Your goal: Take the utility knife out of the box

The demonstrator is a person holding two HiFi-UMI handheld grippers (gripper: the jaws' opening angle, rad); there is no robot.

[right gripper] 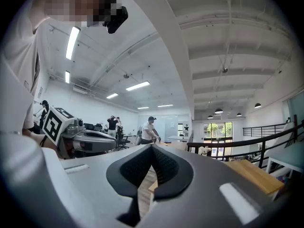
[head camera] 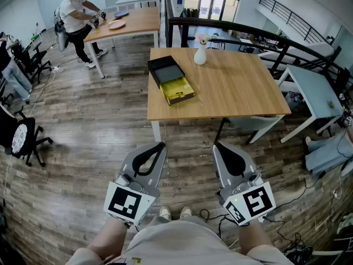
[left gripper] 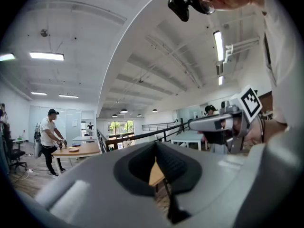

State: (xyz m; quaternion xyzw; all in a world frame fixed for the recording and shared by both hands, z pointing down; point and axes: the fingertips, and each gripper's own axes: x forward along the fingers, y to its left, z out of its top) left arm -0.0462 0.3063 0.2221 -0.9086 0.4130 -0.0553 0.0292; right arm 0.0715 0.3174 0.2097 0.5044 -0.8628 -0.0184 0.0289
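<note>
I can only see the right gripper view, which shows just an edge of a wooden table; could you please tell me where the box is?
Observer: In the head view, a black box sits on the table, close to its left edge.
Operator: Thank you. Is anything lying beside it?
Observer: A yellow tray lies against the box's near side, with a small dark item in it that I cannot identify.
Operator: And how does the left gripper stand?
Observer: The left gripper has its jaws together with nothing between them, over the floor short of the table.
</note>
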